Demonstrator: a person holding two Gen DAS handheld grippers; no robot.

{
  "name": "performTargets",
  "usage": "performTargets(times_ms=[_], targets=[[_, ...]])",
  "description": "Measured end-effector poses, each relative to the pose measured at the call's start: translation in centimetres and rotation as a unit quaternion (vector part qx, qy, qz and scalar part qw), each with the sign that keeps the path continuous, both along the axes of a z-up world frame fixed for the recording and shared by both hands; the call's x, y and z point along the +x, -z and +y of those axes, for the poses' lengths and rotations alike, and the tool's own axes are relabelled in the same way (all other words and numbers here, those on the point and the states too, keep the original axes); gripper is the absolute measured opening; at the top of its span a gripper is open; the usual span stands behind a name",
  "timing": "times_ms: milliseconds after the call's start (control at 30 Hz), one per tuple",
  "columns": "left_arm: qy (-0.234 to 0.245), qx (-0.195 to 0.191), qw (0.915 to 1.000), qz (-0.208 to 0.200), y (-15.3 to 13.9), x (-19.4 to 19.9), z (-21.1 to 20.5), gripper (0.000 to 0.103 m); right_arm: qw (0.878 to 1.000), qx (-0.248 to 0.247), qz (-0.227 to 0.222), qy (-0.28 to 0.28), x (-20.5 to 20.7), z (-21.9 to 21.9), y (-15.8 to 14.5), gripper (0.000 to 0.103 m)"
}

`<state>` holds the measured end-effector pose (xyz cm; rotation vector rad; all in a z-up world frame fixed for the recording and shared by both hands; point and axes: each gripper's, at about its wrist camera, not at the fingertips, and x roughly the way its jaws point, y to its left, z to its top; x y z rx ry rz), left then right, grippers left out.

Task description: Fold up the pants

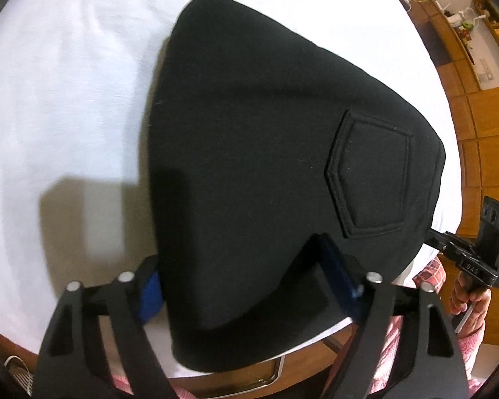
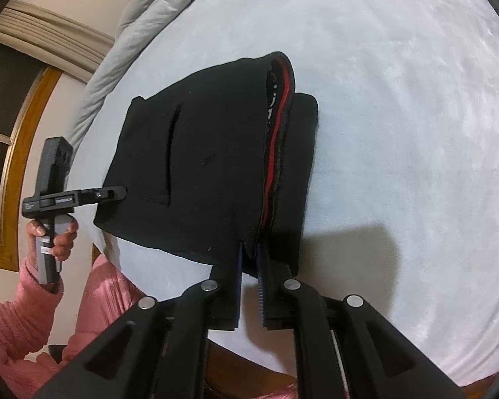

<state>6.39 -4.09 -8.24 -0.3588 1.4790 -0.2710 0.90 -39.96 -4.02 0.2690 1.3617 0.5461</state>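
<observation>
Pants (image 2: 209, 173), black fleece ones with a red stripe inside the waistband, are lying folded near the front edge of the white bed sheet (image 2: 399, 116). Right gripper (image 2: 249, 259) is pinching the near edge of the fabric, its fingers nearly together on it. Left gripper (image 1: 236, 286) is sitting with its blue-padded fingers (image 1: 336, 269) spread apart, the pants' near corner lying between them, and I can't tell if they're actually touching the cloth.

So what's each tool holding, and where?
Right tool pinches the pants at the near waistband corner. Left tool straddles their pocket-side edge, jaws wide; grip unclear.
</observation>
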Motion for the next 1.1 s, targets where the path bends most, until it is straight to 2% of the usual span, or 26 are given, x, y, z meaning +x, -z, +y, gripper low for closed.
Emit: performTargets(times_ms=[67, 167, 233, 267, 400, 467, 500, 600, 633, 700, 1000, 1100], targets=[[0.002, 0.003, 1.0000, 0.001, -0.3, -0.2, 0.2, 0.072, 1.000, -0.003, -0.002, -0.001, 0.0, 0.0, -0.1, 0.011], [0.002, -0.015, 0.9998, 0.009, 0.1, -0.5, 1.1, 0.072, 1.000, 0.001, -0.003, 0.001, 0.1, -0.1, -0.3, 0.012], [-0.002, -0.017, 0.9998, 0.011, 0.1, -0.4, 1.3, 0.072, 1.000, 0.002, -0.007, 0.003, 0.1, -0.1, -0.5, 0.023], [0.000, -0.014, 0.9999, 0.009, 0.2, -0.5, 1.2, 0.072, 1.000, -0.001, -0.009, 0.006, 0.1, -0.1, -0.7, 0.025], [0.002, -0.007, 0.9999, 0.007, 0.8, -0.8, 1.1, 0.072, 1.000, 0.017, -0.022, 0.012, 0.0, -0.8, -2.3, 0.027], [0.002, -0.011, 0.9999, 0.007, 0.8, -0.8, 1.8, 0.072, 0.999, 0.021, -0.023, 0.019, 0.0, -1.2, -2.8, 0.041], [0.001, -0.012, 0.9999, 0.006, 0.8, -0.9, 1.7, 0.072, 0.999, 0.019, -0.023, 0.025, 0.3, -1.5, -2.8, 0.051], [-0.002, -0.012, 0.9999, 0.004, 0.9, -1.0, 1.5, 0.074, 0.999, 0.022, -0.015, 0.030, 0.8, -1.5, -2.3, 0.057], [-0.004, -0.012, 0.9999, 0.004, 1.0, -1.0, 1.4, 0.075, 0.999, 0.028, -0.010, 0.031, 0.9, -1.4, -2.0, 0.062], [-0.010, -0.009, 0.9999, 0.003, 1.0, -0.9, 1.4, 0.076, 0.999, 0.031, 0.002, 0.032, 1.5, -1.2, -1.3, 0.063], [-0.020, 0.036, 0.9991, -0.010, 0.6, -0.6, -0.2, 0.075, 0.998, -0.037, 0.021, 0.035, 2.7, 0.6, -0.2, 0.064], [-0.020, 0.041, 0.9989, -0.012, 0.5, -0.7, -0.4, 0.075, 0.997, -0.052, 0.025, 0.044, 2.7, 0.8, -0.3, 0.069]])
